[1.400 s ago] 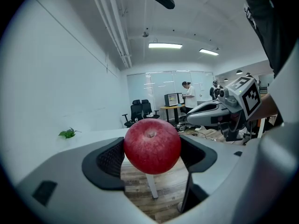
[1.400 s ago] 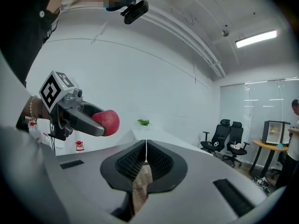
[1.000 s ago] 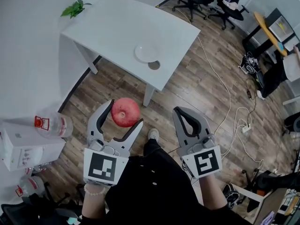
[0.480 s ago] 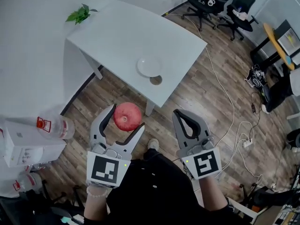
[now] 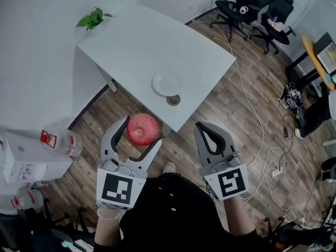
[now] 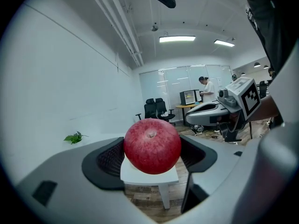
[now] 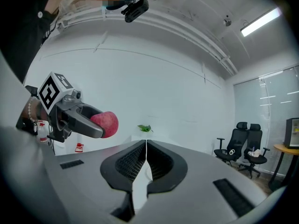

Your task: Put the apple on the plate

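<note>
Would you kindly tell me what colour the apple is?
The apple is red with fine pale speckles, seen best in the left gripper view.

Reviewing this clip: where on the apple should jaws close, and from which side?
Across its widest middle, one jaw on each flank, coming from the side. The apple is round with no handle, so that band seats best between curved jaws. The left gripper grips it so, stem dimple clear.

white table [image 5: 147,41] | leafy plant [image 5: 93,19] at its corner | 2 office chairs [image 5: 241,9] | water jug [image 5: 60,140]
</note>
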Action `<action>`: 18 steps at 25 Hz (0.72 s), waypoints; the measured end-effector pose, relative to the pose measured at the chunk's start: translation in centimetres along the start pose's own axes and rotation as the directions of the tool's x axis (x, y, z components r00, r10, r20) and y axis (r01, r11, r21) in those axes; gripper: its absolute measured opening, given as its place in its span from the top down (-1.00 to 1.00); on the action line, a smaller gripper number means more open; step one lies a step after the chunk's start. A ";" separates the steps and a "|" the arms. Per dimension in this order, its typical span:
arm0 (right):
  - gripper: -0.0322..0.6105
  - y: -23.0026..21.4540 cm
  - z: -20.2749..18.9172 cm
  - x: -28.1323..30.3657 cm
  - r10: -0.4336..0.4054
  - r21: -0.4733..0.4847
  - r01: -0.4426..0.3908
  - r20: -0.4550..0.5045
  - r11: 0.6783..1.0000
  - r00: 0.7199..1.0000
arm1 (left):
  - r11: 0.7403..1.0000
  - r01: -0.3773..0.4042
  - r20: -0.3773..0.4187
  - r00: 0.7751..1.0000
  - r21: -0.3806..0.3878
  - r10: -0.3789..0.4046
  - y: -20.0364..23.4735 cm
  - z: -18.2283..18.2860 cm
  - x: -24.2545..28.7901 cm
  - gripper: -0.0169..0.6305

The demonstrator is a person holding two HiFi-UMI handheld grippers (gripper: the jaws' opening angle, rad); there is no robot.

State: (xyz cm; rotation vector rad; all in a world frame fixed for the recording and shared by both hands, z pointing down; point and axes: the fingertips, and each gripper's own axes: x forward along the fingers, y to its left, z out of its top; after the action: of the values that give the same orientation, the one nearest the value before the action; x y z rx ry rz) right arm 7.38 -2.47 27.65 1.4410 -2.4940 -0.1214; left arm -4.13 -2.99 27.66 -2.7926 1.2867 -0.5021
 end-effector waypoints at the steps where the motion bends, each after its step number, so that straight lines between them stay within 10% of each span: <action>1: 0.77 -0.2 -0.1 0.3 0.006 -0.002 -0.006 0.001 1.000 1.000 | 1.000 -0.004 -0.001 1.000 0.000 0.004 0.1 0.0 0.3 -0.20; 18: 0.77 -2.8 -0.6 1.3 0.033 -0.010 -0.033 0.028 0.999 0.999 | 0.999 -0.041 0.006 0.999 0.008 0.041 0.3 0.6 3.3 -0.20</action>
State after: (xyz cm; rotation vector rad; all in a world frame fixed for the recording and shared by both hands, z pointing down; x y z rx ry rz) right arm 9.31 -4.99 27.90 1.4030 -2.5351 -0.1486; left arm -2.13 -5.69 27.93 -2.7534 1.3348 -0.4955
